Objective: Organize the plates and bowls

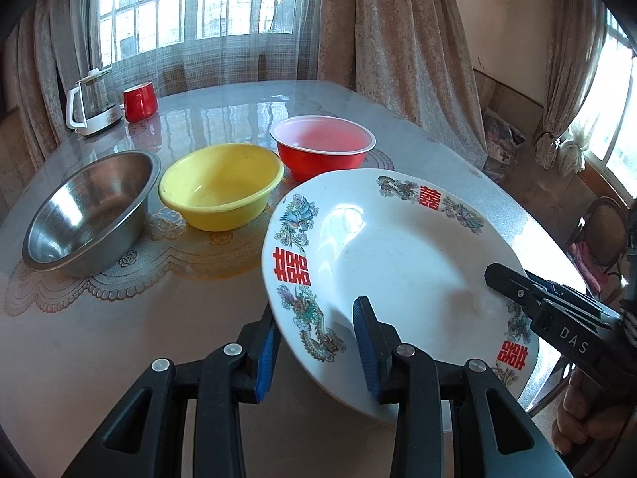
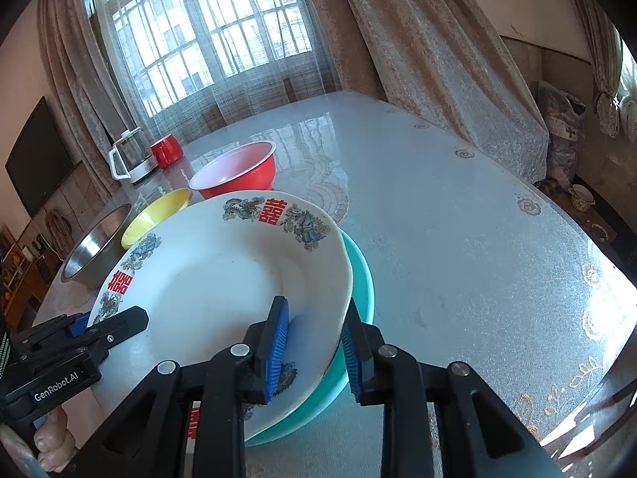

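Note:
A white plate (image 1: 398, 247) (image 2: 207, 286) with red characters and dragon prints lies tilted on a teal plate (image 2: 362, 279) at the near table edge. My left gripper (image 1: 314, 314) (image 2: 115, 320) is shut on the white plate's left rim, one pad under the edge and one on top. My right gripper (image 2: 315, 306) straddles the right rim. Its inner pad rests inside the plate and its outer pad stands apart from the rim, so it is open. Its upper finger (image 1: 495, 279) reaches over the plate. Behind stand a steel bowl (image 1: 87, 215), a yellow bowl (image 1: 219, 187) and a red bowl (image 1: 322, 147).
A glass kettle (image 1: 93, 99) and a red mug (image 1: 138, 100) stand at the far left of the glossy table (image 2: 458, 239). Curtains and windows lie beyond. A chair (image 1: 601, 235) stands off the table's right side, and a dark screen (image 2: 36, 163) hangs on the left wall.

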Motion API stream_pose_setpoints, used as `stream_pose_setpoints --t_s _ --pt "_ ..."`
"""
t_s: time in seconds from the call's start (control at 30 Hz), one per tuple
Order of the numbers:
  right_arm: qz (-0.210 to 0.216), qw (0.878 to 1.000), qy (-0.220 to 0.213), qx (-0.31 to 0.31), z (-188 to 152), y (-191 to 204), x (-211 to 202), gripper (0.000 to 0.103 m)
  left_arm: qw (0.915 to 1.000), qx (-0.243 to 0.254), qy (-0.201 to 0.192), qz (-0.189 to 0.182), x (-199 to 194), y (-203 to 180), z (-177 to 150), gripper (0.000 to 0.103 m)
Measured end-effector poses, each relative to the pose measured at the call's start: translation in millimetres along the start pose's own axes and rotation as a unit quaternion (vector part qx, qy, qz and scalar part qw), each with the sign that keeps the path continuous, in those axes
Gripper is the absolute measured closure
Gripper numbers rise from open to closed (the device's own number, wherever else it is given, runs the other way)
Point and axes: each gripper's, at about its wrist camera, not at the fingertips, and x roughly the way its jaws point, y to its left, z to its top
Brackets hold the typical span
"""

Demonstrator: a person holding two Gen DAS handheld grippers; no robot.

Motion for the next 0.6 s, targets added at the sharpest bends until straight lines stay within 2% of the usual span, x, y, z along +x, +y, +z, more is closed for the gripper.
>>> stream_pose_setpoints --t_s 0.33,0.6 --pt "-0.014 1.0 0.006 0.007 -0.7 1.2 -3.4 0.072 0.9994 -0.029 -0.013 -0.011 -14.0 12.7 -4.6 0.062" --pt "-0.023 0.999 -0.005 0.028 2.4 -2.6 -13.2 0.069 0.9987 -0.045 -0.025 0.002 -21.2 22.5 -2.2 0.061"
